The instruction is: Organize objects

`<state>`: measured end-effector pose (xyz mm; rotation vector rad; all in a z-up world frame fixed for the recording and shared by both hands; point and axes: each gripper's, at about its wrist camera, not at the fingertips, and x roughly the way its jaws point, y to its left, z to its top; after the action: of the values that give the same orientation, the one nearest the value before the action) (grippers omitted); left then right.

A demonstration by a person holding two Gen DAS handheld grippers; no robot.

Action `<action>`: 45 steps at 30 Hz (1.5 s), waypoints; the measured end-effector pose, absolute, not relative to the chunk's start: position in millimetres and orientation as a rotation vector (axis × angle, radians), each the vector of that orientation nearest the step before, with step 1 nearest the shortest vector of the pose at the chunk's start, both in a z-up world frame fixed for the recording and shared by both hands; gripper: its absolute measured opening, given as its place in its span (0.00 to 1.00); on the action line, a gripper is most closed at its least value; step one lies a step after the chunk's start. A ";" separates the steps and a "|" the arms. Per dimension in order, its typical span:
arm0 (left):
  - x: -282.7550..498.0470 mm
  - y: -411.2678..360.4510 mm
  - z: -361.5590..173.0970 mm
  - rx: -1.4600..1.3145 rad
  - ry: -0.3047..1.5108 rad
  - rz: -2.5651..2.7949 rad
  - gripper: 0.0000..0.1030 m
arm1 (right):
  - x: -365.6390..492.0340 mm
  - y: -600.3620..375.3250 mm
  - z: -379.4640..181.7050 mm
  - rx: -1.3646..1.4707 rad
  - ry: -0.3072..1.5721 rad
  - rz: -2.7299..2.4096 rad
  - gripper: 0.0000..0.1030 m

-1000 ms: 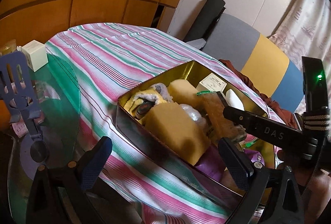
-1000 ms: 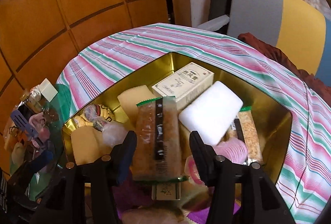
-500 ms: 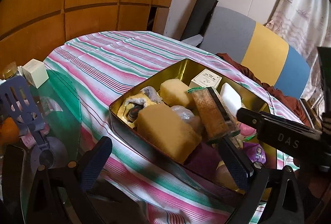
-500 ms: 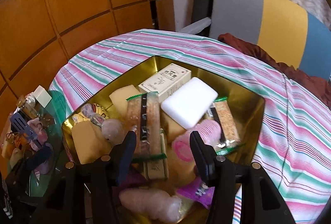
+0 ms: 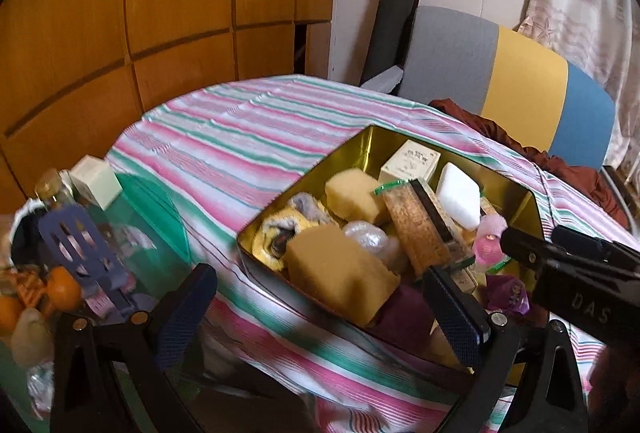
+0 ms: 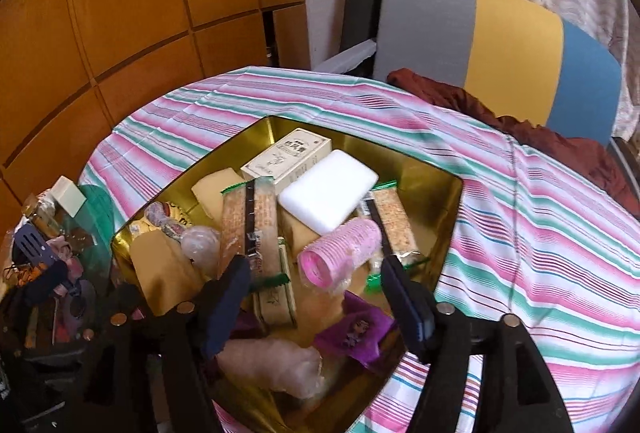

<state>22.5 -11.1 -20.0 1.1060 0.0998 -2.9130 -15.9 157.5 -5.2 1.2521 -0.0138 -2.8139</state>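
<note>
— What's over on your left?

— A clutter at the table's edge: a purple slotted spatula point(image 5: 76, 253), oranges point(image 5: 60, 287) under it, a small white box point(image 5: 98, 177) beside a glass jar point(image 5: 52, 191). My left gripper point(image 5: 320, 309) hangs over the near edge of the striped tablecloth point(image 5: 240, 141), jaws spread wide, nothing between them.

— And the things you're sorting?

— All in the gold tin point(image 6: 448, 217) in the middle of the cloth. From its left end: a tan sponge block point(image 6: 164, 273), a printed yellow cloth point(image 6: 164, 221), a clear plastic ball point(image 6: 200, 241), then the long cracker packet point(image 6: 250, 229) with the dark stripe. It lies tilted on the pile, its near end just ahead of my right gripper's left finger point(image 6: 224, 305).

— Is the right gripper holding it?

— No. My right gripper point(image 6: 320, 305) has just been opening; its jaws now stand wide and the pads press on nothing. The packet lies loose in the tin.

— What's further right?

— A cream printed carton point(image 6: 288, 155) at the back, a white block point(image 6: 328, 191) touching it, a pink hair roller point(image 6: 340, 249) lying in front, and a second cracker packet point(image 6: 394, 221) by the right wall. Nearest me, a purple sachet point(image 6: 356, 329) and a pale pink wrapped bundle point(image 6: 272, 363).

— Beyond the table?

— A grey, yellow and blue chair back point(image 6: 500, 49) with a dark red cloth point(image 6: 520, 125) draped in front of it.
</note>
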 end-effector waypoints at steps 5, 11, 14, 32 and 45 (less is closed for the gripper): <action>16.2 -11.8 -11.4 1.124 0.042 -2.862 1.00 | -8.4 161.1 1.1 1.279 -0.042 -2.863 0.71; 13.1 -13.4 -4.8 1.117 -0.025 -2.792 1.00 | 1.3 164.3 7.2 1.303 -0.089 -2.919 0.71; 10.7 -15.2 -0.9 1.120 -0.041 -2.791 1.00 | 5.5 164.8 7.4 1.342 -0.117 -2.952 0.71; 10.3 -16.0 1.6 1.187 -0.087 -2.777 1.00 | 16.9 160.6 5.7 1.408 -0.210 -3.025 0.71; 14.8 -13.0 4.8 1.210 -0.115 -2.788 1.00 | 20.0 157.9 7.7 1.419 -0.197 -3.059 0.71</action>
<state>14.8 -13.0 4.8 1.2104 -0.1147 -2.7881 20.0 157.9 7.7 1.4186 -0.1972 -3.0588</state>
